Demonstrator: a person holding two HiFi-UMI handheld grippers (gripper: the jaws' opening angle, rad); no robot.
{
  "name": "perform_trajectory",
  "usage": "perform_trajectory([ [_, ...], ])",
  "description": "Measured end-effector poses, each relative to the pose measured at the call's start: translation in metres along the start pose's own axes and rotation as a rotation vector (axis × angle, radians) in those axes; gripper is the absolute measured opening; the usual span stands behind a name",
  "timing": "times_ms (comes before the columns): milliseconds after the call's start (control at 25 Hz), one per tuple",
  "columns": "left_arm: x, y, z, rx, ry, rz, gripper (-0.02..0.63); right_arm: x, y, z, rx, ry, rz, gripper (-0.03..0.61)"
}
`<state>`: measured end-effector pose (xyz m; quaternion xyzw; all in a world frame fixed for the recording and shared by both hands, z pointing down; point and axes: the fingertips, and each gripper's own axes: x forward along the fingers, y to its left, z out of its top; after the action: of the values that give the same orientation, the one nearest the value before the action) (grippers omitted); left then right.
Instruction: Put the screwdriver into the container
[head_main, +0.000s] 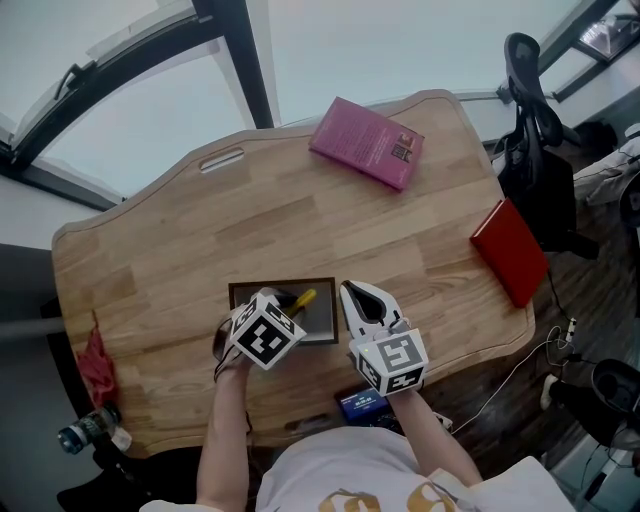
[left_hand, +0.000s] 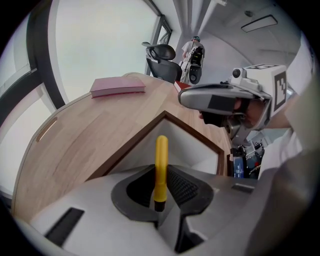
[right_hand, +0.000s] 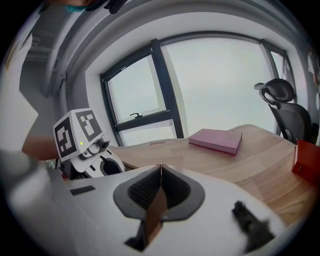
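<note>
Left tool (left_hand: 160, 192) clamped on yellow screwdriver (left_hand: 161, 165), handle jutting past its tips over container (left_hand: 196, 132) just below. Right tool (right_hand: 161, 175) jaws together, empty, alongside. My worry: a tilted release bounces it onto desk (left_hand: 100, 130).

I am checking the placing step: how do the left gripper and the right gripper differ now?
The left gripper is shut on the yellow-handled screwdriver; the right gripper is shut with nothing between its jaws. The left gripper is over the container; the right gripper is beside it. Both carry a marker cube.
</note>
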<state>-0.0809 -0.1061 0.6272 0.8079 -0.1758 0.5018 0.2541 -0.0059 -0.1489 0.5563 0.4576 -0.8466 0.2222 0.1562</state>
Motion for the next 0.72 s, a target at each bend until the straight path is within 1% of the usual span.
perform_trajectory([
  [240, 0.009, -0.002, -0.001, 0.006, 0.023, -0.014, 0.078, 0.004, -0.004, -0.009, -0.025, 0.033, 0.0, 0.032],
  [720, 0.026, -0.001, -0.012, 0.04, 0.097, -0.027, 0.078, 0.013, -0.005, -0.023, -0.019, 0.07, 0.01, 0.032],
])
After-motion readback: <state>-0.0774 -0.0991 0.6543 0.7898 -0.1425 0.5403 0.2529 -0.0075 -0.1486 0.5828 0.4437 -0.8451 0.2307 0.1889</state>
